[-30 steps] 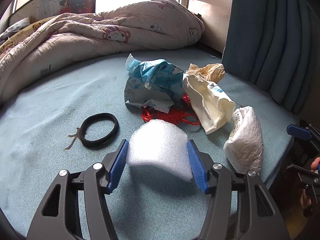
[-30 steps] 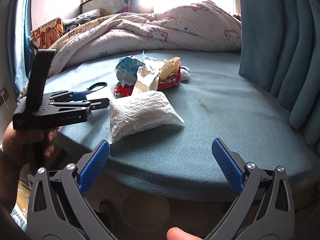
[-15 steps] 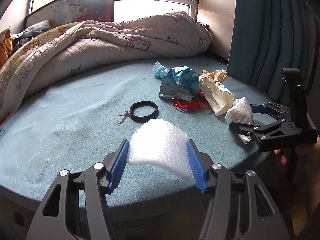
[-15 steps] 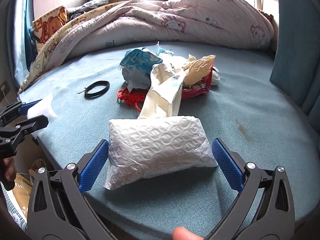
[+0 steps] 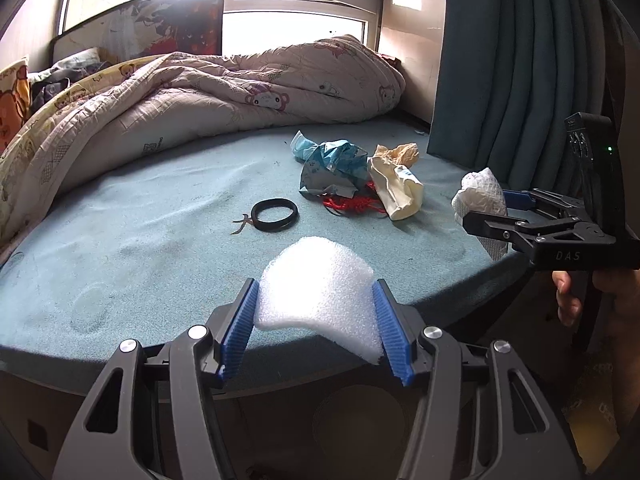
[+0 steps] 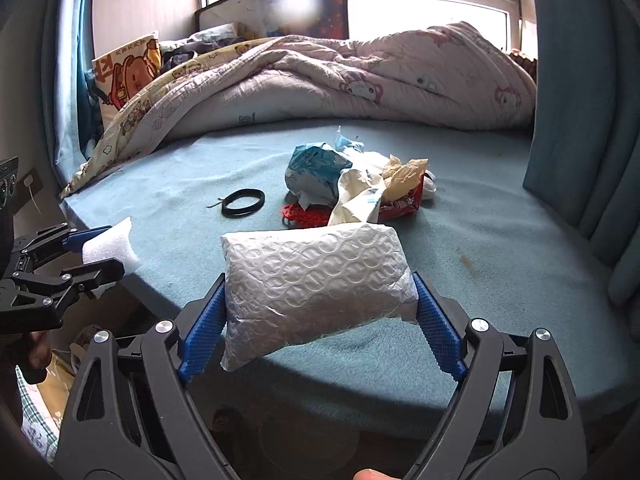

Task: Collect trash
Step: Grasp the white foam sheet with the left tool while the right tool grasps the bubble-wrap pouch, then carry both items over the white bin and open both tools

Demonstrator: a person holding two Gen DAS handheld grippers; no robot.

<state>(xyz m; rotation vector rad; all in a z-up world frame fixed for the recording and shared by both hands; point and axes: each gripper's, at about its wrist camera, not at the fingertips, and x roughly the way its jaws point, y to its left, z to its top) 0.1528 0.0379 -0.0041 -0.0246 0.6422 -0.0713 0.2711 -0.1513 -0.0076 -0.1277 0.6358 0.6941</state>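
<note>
My left gripper [image 5: 316,320] is shut on a white foam piece [image 5: 320,284], held over the near edge of the bed. My right gripper [image 6: 318,292] has its jaws closing on a white bubble-wrap pouch [image 6: 316,276]; both blue pads press its ends and it hangs just above the mattress. In the left wrist view that pouch [image 5: 480,196] shows at the right. On the blue mattress [image 5: 140,220] a pile remains: a blue-white wrapper [image 5: 332,164], a cream bag [image 5: 396,192], red string [image 5: 352,204], a red packet [image 6: 404,204], and a black hair band [image 5: 275,215].
A rumpled cartoon quilt [image 5: 200,92] covers the back of the bed. Teal curtains [image 5: 520,60] hang on the right side. A cartoon-print pillow [image 6: 128,68] leans at the far left. A person's hand [image 5: 568,292] holds the right gripper's handle beside the bed.
The left gripper drew back from the pile to the bed's edge with the foam. The right gripper moved in around the bubble-wrap pouch, closed on it and raised it.
</note>
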